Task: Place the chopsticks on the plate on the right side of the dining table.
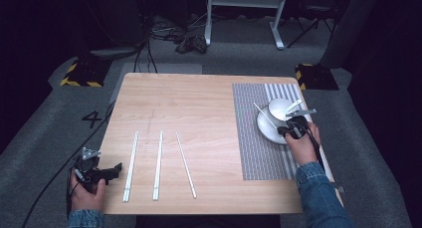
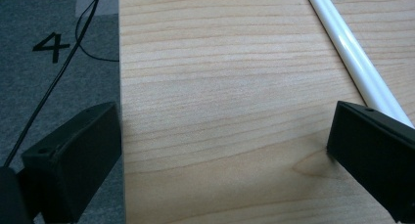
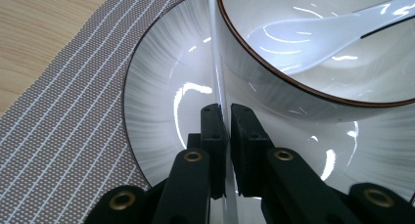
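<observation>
R gripper [image 3: 228,117] pinches 1 white chopstick [image 3: 216,62], angled over the plate [image 3: 156,101] beside the bowl [image 3: 274,89], prob to lay it on the rim. L gripper [image 1: 117,169] idles w/ jaws spread by the table [image 2: 220,87] edge, near the spare chopsticks [image 1: 131,166].

Table [image 1: 199,103]: pale wood, fine grain lines. Placemat [image 1: 254,148]: grey woven, dotted texture w/ white stripes. Plate [image 3: 161,101]: white-grey, radial grey streaks, thin brown rim. Bowl [image 3: 274,94]: white, brown rim. Spoon [image 3: 313,43]: glossy white. Chopsticks [image 1: 158,164]: white, incl. the one [image 3: 218,82] over the plate. Gripper jaws black, brass-coloured screws. Floor [image 1: 45,138]: grey carpet, black "4".
</observation>
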Tool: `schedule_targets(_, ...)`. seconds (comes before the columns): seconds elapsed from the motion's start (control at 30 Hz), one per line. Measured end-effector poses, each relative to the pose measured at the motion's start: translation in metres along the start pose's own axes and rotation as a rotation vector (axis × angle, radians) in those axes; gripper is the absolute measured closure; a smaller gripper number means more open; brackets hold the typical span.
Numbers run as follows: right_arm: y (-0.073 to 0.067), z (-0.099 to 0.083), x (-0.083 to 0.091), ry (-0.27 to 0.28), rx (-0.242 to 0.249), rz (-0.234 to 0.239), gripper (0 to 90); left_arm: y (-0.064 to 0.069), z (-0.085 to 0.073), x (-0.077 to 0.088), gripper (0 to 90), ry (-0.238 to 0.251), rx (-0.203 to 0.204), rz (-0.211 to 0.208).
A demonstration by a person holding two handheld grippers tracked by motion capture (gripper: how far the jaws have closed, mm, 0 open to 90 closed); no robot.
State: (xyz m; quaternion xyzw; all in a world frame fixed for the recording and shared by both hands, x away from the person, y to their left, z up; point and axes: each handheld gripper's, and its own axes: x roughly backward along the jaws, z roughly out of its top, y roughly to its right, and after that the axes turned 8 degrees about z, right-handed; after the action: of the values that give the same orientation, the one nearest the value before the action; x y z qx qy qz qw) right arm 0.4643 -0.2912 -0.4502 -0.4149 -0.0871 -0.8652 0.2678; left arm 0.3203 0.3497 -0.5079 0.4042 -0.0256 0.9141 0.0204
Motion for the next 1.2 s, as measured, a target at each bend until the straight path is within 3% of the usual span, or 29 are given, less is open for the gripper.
schedule_targets(0.1, 0.001, -0.002, -0.001, 0.007, -0.001, -0.009, 82.9, 0.000, 0.000, 0.000, 0.1, 0.000, 0.000, 0.000)
schedule_targets(0.3, 0.000, -0.004, 0.008, 0.052, -0.002, -0.041, 66.3, 0.000, 0.000, 0.000, 0.1, 0.003, -0.002, 0.003)
schedule_targets(0.5, -0.002, -0.011, 0.030, 0.114, -0.013, -0.064, 53.9, 0.000, 0.000, 0.000, 0.1, -0.001, 0.001, -0.001)
schedule_targets(0.7, -0.007, -0.026, 0.058, 0.165, -0.002, -0.072, 52.4, -0.001, 0.000, 0.000, 0.0, -0.008, -0.003, -0.006)
schedule_targets(0.93, -0.008, -0.049, 0.067, 0.142, -0.020, -0.067, 51.1, -0.002, 0.001, 0.000, 0.0, -0.010, -0.001, -0.008)
schedule_targets(1.2, -0.001, -0.068, 0.048, 0.095, -0.064, -0.056, 52.6, -0.001, 0.001, 0.000, 0.0, -0.009, 0.002, -0.009)
